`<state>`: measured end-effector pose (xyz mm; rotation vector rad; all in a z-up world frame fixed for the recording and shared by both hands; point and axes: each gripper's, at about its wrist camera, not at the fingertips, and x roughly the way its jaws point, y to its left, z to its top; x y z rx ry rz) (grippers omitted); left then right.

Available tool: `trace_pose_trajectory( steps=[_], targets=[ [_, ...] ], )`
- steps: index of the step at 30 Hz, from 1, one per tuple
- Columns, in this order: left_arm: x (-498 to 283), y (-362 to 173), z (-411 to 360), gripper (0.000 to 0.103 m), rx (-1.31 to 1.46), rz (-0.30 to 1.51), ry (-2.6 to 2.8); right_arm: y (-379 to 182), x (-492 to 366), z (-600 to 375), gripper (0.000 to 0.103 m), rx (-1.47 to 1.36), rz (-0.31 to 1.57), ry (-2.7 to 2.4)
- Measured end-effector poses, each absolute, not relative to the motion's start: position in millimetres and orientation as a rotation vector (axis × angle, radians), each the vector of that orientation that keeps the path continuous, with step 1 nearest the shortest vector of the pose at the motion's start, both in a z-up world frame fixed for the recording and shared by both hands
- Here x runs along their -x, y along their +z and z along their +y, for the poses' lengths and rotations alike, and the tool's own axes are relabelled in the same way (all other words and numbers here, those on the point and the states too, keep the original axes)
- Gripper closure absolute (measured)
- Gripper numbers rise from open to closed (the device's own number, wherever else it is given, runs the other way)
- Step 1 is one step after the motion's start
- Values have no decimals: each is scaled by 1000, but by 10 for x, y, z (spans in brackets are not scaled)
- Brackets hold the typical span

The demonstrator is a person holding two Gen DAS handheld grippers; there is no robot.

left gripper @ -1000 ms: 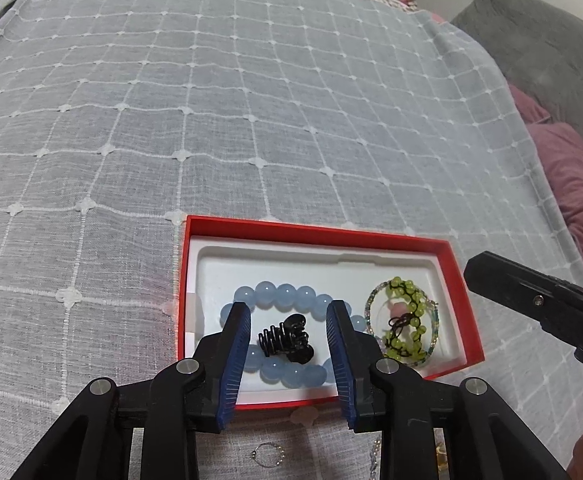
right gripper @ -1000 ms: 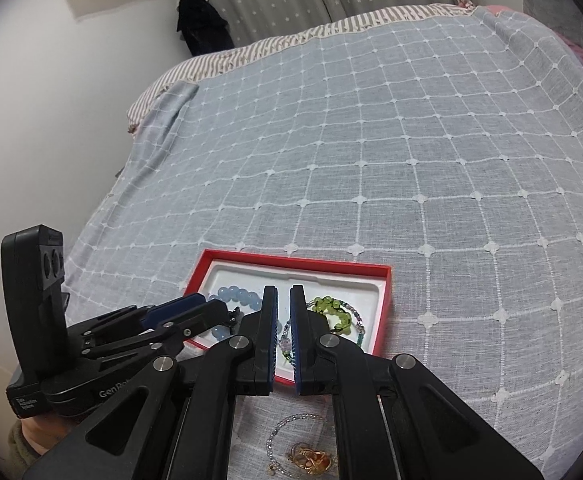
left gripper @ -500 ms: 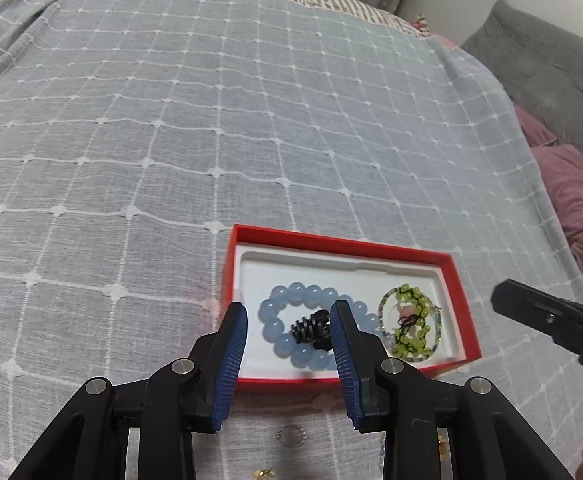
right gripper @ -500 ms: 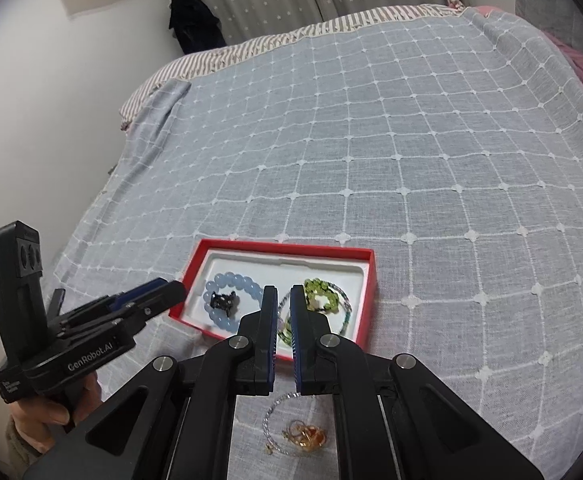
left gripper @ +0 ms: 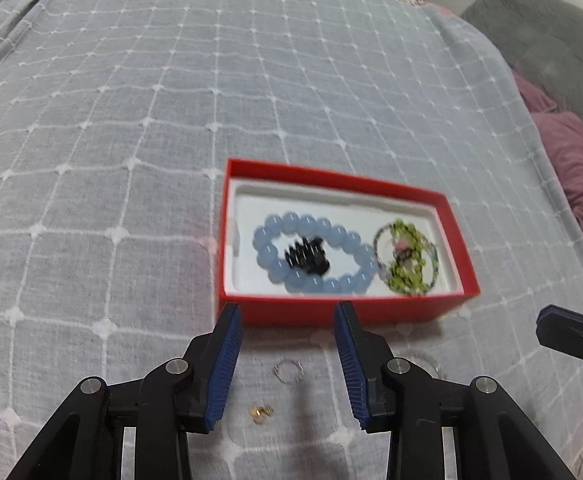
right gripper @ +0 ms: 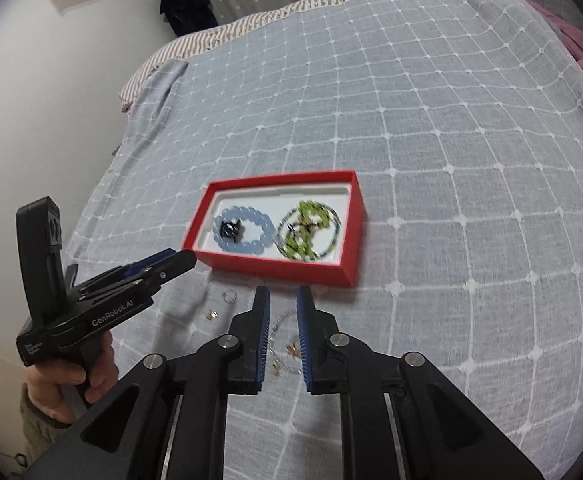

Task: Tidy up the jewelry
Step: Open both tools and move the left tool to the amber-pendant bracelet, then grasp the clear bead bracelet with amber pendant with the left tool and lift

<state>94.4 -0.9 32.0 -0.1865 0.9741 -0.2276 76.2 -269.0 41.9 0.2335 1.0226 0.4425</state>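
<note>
Both jaws spread, holding nothing. Next up probably tiny silver wire ring point(left gripper: 288, 371) on grey checked bedspread point(left gripper: 131, 120): light, bendy, sinks into fabric, so pinch across the rim.

Both grippers point(left gripper: 287, 320) point(right gripper: 282, 300) empty, parted

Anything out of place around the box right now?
Yes: a small ring, gold earrings and a thin chain lie loose on the bedspread before the red box, not inside.
</note>
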Motion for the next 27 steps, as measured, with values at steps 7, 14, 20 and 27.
trace_pose_trajectory(
  steps=[7,14,20,27],
  targets=[
    [-755,243,-244,63,155,998,-282,262,-815,-2757,85,-274,1077,413],
    [-703,77,-515,64,145,1044,-342,281,-816,-2761,85,-273,1073,405],
    [-692,8,-629,71,117,1058,-353,235,-829,-2727,85,-263,1092,402],
    [-653,-104,-798,82,22,1085,-344,233,-833,-2734,85,-263,1092,400]
  ],
)
